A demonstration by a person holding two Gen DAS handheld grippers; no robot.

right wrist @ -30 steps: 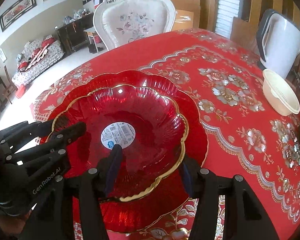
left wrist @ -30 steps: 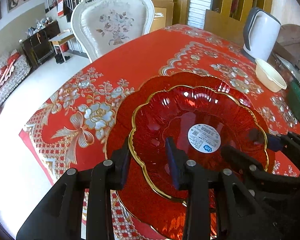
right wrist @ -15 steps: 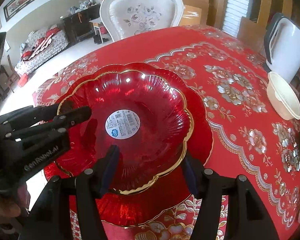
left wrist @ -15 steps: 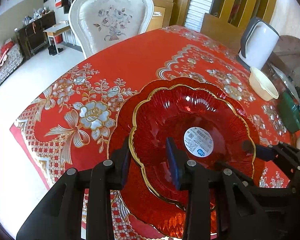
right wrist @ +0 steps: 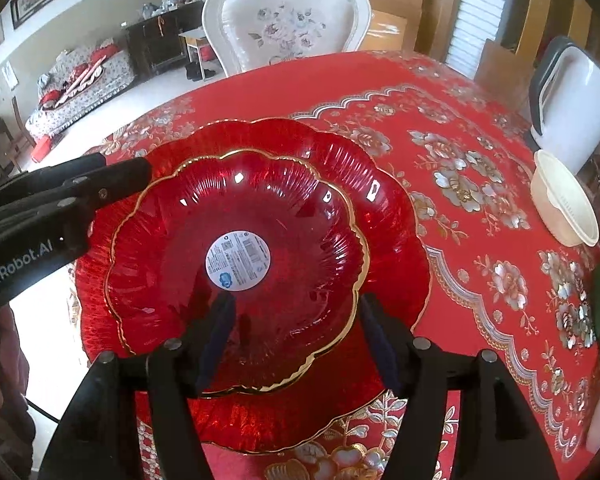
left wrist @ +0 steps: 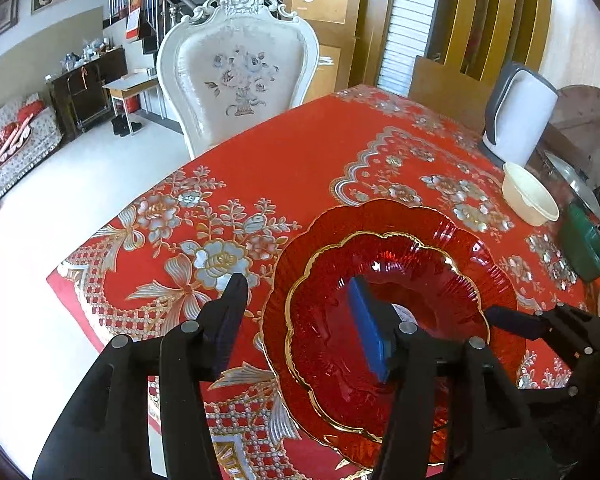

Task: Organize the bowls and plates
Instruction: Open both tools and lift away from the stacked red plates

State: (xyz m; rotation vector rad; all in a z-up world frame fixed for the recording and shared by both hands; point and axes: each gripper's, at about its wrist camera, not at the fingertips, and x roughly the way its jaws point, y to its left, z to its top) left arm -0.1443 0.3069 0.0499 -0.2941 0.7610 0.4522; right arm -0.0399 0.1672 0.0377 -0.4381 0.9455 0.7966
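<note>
A gold-rimmed red glass bowl (right wrist: 236, 256) sits nested in a larger red scalloped plate (right wrist: 384, 216), the pair resting near the corner of the worktop (left wrist: 312, 152) closest to us, on a red floral tablecloth (left wrist: 204, 240). We judge this stacking step done: the bowl lies centred and level in the plate.

Our left gripper (left wrist: 300, 320) has just been opening; its jaws now stand well apart, one finger over the cloth outside the plate's rim and the blue-padded one over the bowl's inside, pressing on nothing. Our right gripper (right wrist: 296, 340) has likewise been opening, and its jaws straddle the bowl's near rim without pinching it, so we hold nothing in either hand.

Still to be dealt with, as far as we can see, is a cream plastic bowl (right wrist: 564, 208) standing well apart toward the far right edge, just beside a white electric kettle (right wrist: 572, 108). A dark green object (left wrist: 588, 248) lies at that same edge; we cannot tell what it is.

A round white sticker (right wrist: 238, 260) marks the bowl's centre, its print too small to read. On the left gripper's arm, seen from the right wrist, we read "GenRobot.AI", its first letters partly cut off. A white carved chair (left wrist: 240, 76) stands at the far edge.
</note>
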